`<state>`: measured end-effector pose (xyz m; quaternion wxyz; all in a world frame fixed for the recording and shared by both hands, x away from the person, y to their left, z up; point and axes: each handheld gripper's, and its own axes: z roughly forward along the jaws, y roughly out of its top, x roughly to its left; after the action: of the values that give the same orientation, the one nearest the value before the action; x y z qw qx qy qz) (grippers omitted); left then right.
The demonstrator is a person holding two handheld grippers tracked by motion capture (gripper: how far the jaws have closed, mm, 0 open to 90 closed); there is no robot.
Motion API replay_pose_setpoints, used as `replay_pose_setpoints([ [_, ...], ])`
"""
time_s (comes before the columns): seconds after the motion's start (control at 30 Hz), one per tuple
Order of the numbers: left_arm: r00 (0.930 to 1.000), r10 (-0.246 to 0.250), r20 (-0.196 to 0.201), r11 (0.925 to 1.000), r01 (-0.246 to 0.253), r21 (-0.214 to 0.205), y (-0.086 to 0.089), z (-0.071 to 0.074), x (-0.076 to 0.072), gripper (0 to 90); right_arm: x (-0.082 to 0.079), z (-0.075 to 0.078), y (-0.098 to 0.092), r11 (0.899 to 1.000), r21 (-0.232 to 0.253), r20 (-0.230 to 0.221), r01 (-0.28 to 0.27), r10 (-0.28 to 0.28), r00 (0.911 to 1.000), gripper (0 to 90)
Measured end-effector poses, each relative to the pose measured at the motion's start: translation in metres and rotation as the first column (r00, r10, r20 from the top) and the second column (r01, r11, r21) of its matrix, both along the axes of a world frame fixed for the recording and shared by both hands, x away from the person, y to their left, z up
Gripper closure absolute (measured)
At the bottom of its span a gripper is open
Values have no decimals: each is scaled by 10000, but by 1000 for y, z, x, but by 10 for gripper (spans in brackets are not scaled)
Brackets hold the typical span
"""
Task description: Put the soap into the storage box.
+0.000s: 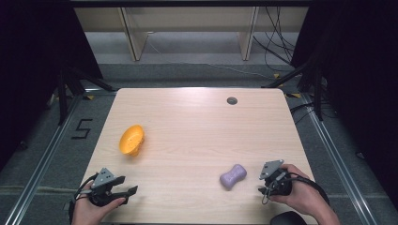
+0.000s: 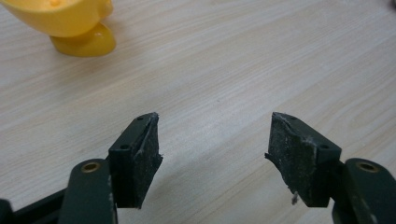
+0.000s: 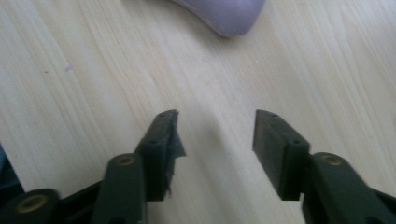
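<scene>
Light wood table with a little grey round cap near its far edge. Left of the table, black "5" on the floor. Beyond the table, pale wooden legs, plus loose black cables.

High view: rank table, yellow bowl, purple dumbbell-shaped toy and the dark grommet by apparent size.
Largest to smallest:
1. table
2. yellow bowl
3. purple dumbbell-shaped toy, close to the bowl in length but narrower; it also lies nearer the camera, so the true gap is unsure
4. dark grommet, smallest, and farthest from the camera
</scene>
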<state>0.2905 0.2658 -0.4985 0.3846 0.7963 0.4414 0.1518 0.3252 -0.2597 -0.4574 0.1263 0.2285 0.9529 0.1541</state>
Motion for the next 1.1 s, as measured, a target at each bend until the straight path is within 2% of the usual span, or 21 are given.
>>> replay_pose_setpoints([
  [0.23, 9999, -111, -94, 9999, 110, -56, 4, -3, 1, 309, 6, 0, 22, 9905, -441, 275, -1303, 1316, 9909, 333],
  [0.3, 10000, -49, -20, 9999, 49, -100, 4, -4, 1, 309, 10, 2, 28, 9779, -618, 146, -1997, 2009, 9795, 316],
  [0.43, 9999, -106, -38, 9999, 105, -136, 2, -3, 0, 306, 23, 9, 44, 9295, -1689, -156, -3280, 3302, 9438, 340],
  [0.5, 9998, -192, -33, 9997, 191, -142, 2, -4, 1, 305, 26, 11, 47, 9245, -1654, -261, -3434, 3440, 9386, 341],
  [0.53, 9998, -208, -28, 9997, 208, -157, 2, -4, 1, 305, 33, 11, 51, 8980, -1619, -191, -4091, 4116, 9112, 342],
  [0.57, 9996, -269, -16, 9996, 269, -85, 2, -4, 1, 306, 36, 12, 53, 8920, -1789, -241, -4152, 4179, 9082, 342],
  [0.6, 9996, -277, -23, 9996, 277, -91, 2, -5, 1, 305, 43, 13, 56, 8519, -1998, -214, -4841, 4901, 8714, 342],
  [0.63, 9997, -232, -13, 9995, 231, -204, 1, -5, 1, 306, 44, 12, 59, 8565, -1987, -280, -4764, 4809, 8763, 341],
  [0.67, 9997, -242, 17, 9996, 243, -154, 1, -4, 1, 306, 48, 12, 62, 8413, -1961, -299, -5037, 5083, 8607, 338],
  [0.7, 9996, -287, 54, 9996, 288, -74, 1, -4, 0, 308, 48, 12, 64, 8511, -2085, -378, -4818, 4853, 8735, 338],
  [0.77, 9993, -350, 121, 9994, 351, -75, 1, -2, 0, 310, 58, 11, 71, 8058, -1961, -509, -5587, 5607, 8265, 337],
  [0.8, 9993, -350, 121, 9994, 351, -75, 1, -2, 0, 310, 58, 11, 71, 8058, -1961, -509, -5587, 5607, 8265, 337],
  [0.83, 9994, -322, 115, 9994, 323, -136, 0, -3, 0, 309, 55, 11, 73, 8362, -2112, -716, -5061, 5032, 8612, 332],
  [0.87, 9994, -322, 115, 9994, 323, -136, 0, -3, 0, 309, 59, 11, 75, 8116, -2126, -672, -5442, 5435, 8367, 328],
  [0.9, 9995, -284, 108, 9996, 285, -90, 0, -3, 0, 309, 59, 11, 75, 8116, -2126, -672, -5442, 5435, 8367, 328],
  [0.93, 9995, -258, 161, 9993, 262, -252, -1, -4, 0, 309, 58, 12, 77, 8254, -2110, -739, -5237, 5207, 8505, 327],
  [0.97, 9995, -262, 155, 9994, 266, -242, -1, -4, 0, 308, 60, 13, 79, 8172, -2172, -728, -5339, 5318, 8437, 327],
  [1.0, 9995, -265, 155, 9993, 269, -244, -1, -4, 0, 308, 64, 12, 81, 7871, -2137, -607, -5787, 5805, 8120, 327],
  [1.03, 9994, -332, 94, 9994, 333, -110, 0, -3, 0, 308, 60, 12, 82, 8172, -2127, -788, -5357, 5321, 8430, 327],
  [1.07, 9995, -283, 123, 9996, 284, -95, 0, -3, 1, 308, 65, 11, 85, 7800, -2184, -751, -5864, 5857, 8070, 326],
  [1.1, 9995, -294, 113, 9995, 295, -104, 0, -3, 0, 307, 65, 9, 87, 7817, -2107, -776, -5870, 5852, 8072, 325],
])
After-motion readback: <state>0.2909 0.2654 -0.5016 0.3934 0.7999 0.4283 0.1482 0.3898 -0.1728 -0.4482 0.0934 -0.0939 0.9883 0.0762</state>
